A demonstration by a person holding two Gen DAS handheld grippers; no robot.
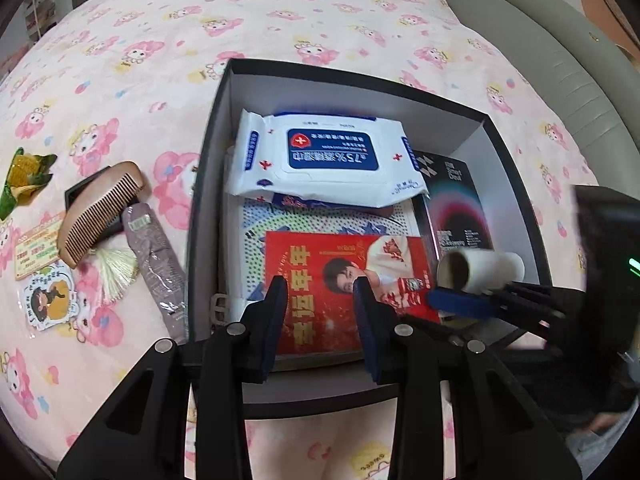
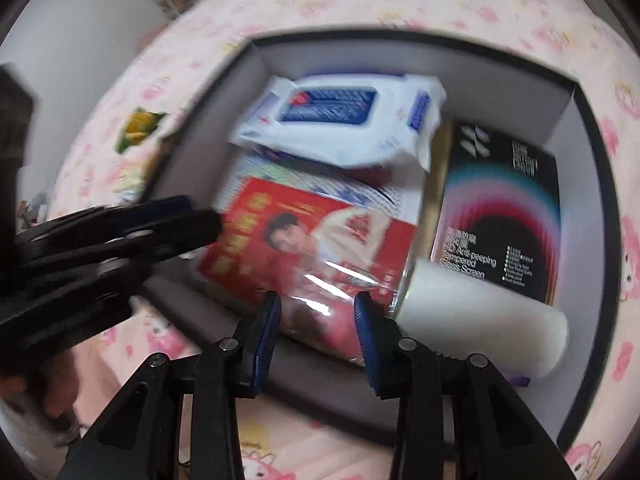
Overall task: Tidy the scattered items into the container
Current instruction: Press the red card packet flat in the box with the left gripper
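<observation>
1. Left gripper sits closest, blue pads apart with nothing between them, hovering over the near wall of the box.
2. Right gripper is likewise unclenched and empty. The white roll lies just outside its right finger, at 4 o'clock in the box. With the blur, it may be brushing that finger.
3. That roll looks light: a cardboard core wrapped in soft, fuzzy white. It would crush a little, so pinch across the middle, gently.
4. Already inside are a floppy wet-wipes pack, a glossy red packet that looks slippery, and a stiff black carton.
5. Waiting at 9 o'clock on the pink bedspread is a wooden comb, rigid and toothed, trailing a cream tassel. Grip its solid spine, not the teeth.
6. Beside it at 8 o'clock lies a grey sachet, thin foil, limp and crinkly. Take it by a sealed end.
7. Flat stickers and a corn-print packet lie farther left. They are paper-light and hug soft cloth, so I'd judge them the trickiest to lift.
</observation>
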